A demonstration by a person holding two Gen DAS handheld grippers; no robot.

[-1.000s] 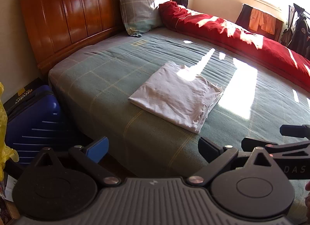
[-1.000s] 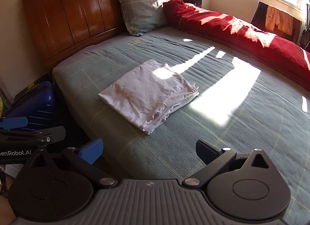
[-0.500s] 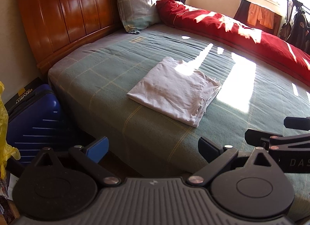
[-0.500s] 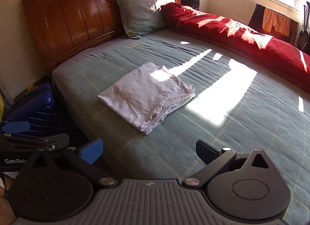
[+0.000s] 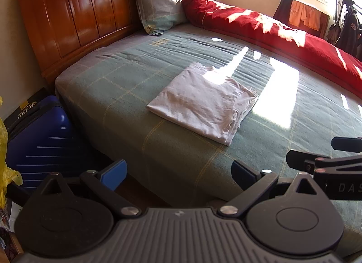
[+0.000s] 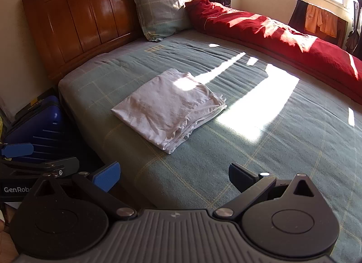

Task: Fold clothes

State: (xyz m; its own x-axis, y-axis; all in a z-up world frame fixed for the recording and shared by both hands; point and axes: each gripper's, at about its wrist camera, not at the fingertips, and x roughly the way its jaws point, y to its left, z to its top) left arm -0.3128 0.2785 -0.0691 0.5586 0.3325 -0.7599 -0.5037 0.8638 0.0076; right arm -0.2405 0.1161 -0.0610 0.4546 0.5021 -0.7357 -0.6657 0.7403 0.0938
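Both cameras have drawn slightly back and shifted since a second ago, while the folded white garment [image 5: 203, 102] [image 6: 169, 106] lies unmoved, flat on the green blanket-covered bed [image 5: 282, 127] [image 6: 271, 138] at the centre of each frame. At lower centre, the left gripper [image 5: 178, 172] and right gripper [image 6: 174, 172] hang released, jaws wide apart, holding nothing, well short of the garment. A blue suitcase [image 5: 38, 136] stands at lower left.

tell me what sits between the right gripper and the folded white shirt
Nothing: in the right wrist view only bare green bedspread lies between the open right gripper and the folded white shirt.
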